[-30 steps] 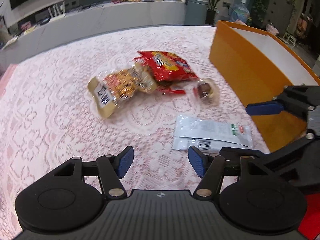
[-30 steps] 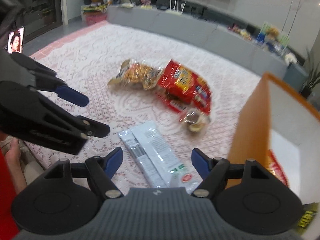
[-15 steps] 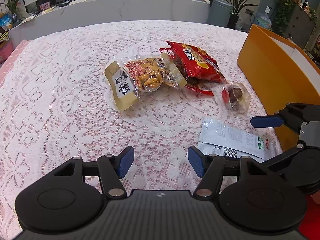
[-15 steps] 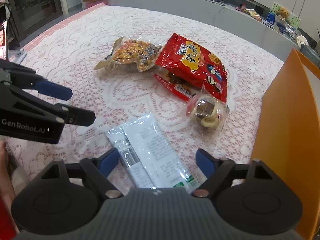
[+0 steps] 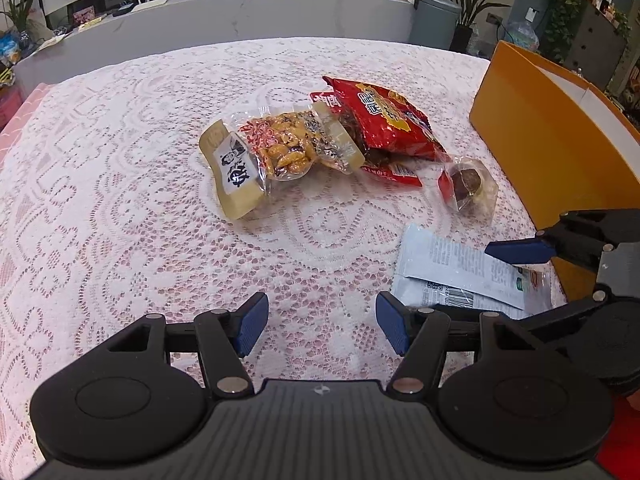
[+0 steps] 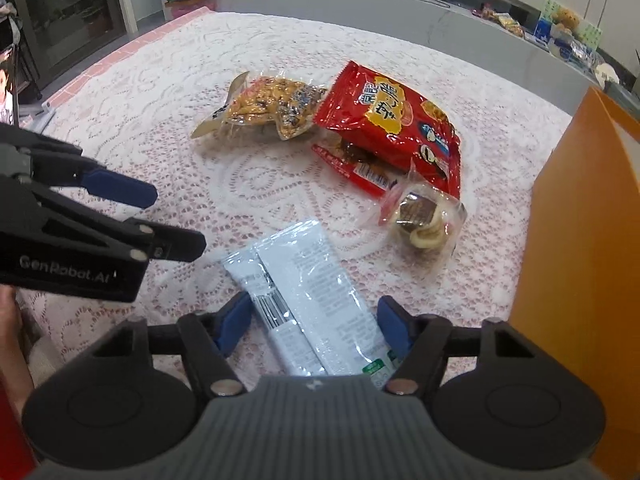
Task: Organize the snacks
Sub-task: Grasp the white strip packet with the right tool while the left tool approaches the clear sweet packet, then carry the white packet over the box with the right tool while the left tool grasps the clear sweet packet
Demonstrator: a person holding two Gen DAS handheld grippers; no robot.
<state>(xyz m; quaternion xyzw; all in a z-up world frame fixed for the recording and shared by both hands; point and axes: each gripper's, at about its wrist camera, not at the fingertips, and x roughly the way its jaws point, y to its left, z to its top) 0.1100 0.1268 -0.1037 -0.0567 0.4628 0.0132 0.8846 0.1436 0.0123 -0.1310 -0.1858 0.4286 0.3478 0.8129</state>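
White and flat on the lace-covered surface (image 6: pixel 120 92), the snack packet (image 6: pixel 308 292) now lies between the right hand-held gripper (image 6: pixel 312 322)'s just-narrowed, not yet gripping jaws at six o'clock, ready for the orange box (image 6: pixel 580 240); the left hand-held gripper (image 5: pixel 320 322) hangs open, empty.

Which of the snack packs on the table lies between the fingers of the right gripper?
The white pack. It lies flat between the fingers of the right gripper, nearest the camera; the red bag, the nut bag and the small clear pack lie farther away.
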